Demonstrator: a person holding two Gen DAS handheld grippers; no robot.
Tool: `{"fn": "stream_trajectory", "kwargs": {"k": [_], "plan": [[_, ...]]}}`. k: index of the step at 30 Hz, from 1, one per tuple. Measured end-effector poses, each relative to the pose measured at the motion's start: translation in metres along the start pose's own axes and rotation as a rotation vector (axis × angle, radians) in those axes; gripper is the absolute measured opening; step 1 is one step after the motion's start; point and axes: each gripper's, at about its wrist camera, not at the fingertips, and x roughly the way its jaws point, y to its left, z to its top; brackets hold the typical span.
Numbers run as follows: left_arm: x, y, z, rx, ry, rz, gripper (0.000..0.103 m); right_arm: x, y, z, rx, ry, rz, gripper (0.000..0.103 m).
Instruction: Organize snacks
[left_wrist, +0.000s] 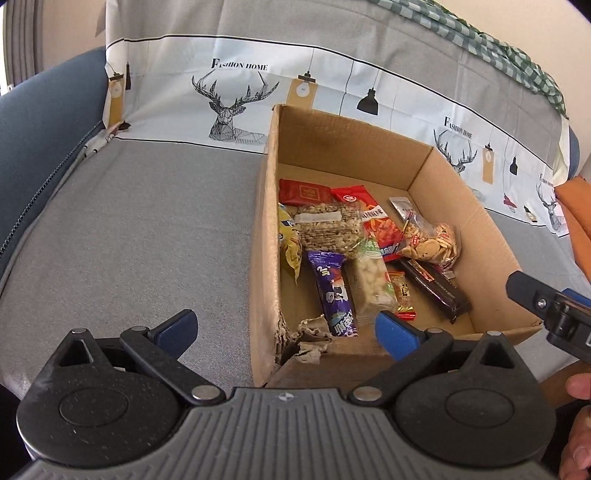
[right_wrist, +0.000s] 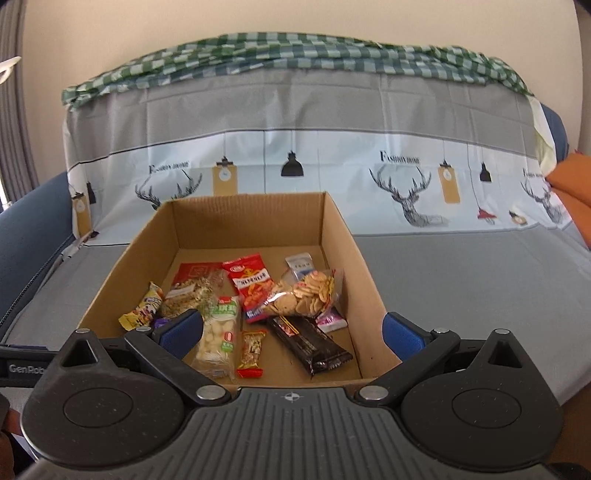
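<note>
On the grey sofa cover (right_wrist: 461, 280) we have one open cardboard box (right_wrist: 255, 221), and every snack we can see sits inside it. No loose packet shows on the cover in either view, so we judge the gathering step done or nearly done; what could remain is straightening the packets, and the pictures don't tell us whether more snacks lie out of frame.

Box contents, all flat on the box floor, partly overlapping:
- red flat packet (left_wrist: 303, 192) at the far end, a clear puffed-grain bar (left_wrist: 328, 229) lying over its near edge
- red spicy-snack bag (right_wrist: 251, 291) mid-floor
- clear bag of small round crackers (right_wrist: 306, 295) toward the right wall, a small silver sachet (right_wrist: 300, 263) behind it
- yellow wrapper (right_wrist: 142, 308) against the left wall
- purple bar (left_wrist: 334, 295) near the front wall
- green-and-white peanut pack (right_wrist: 218, 339), small red-orange candy (right_wrist: 252, 352), dark chocolate bar (right_wrist: 310, 343) along the front
- pink wrapper (right_wrist: 332, 320) just beside the dark bar, partly hidden

Front-left corner of the box is torn and crumpled (left_wrist: 306, 339).

Left gripper (left_wrist: 286, 328) stands wide, nothing between its pads, hanging over that torn corner. Right gripper (right_wrist: 291, 330) is also wide and empty, spanning the box's front edge. Neither touches a packet.
</note>
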Motion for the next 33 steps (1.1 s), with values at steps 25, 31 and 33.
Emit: {"fn": "stream_trajectory", "kwargs": {"k": [25, 31, 33], "plan": [[-0.008, -0.015, 0.002, 0.08, -0.059, -0.025, 0.102, 0.019, 0.009, 0.0, -0.018, 0.08, 0.009, 0.102], [-0.007, -0.016, 0.001, 0.076, -0.054, -0.03, 0.102, 0.02, 0.01, 0.0, -0.019, 0.081, 0.009, 0.102], [-0.007, -0.016, 0.001, 0.076, -0.053, -0.032, 0.102, 0.02, 0.009, 0.0, -0.02, 0.081, 0.008, 0.102]]}}
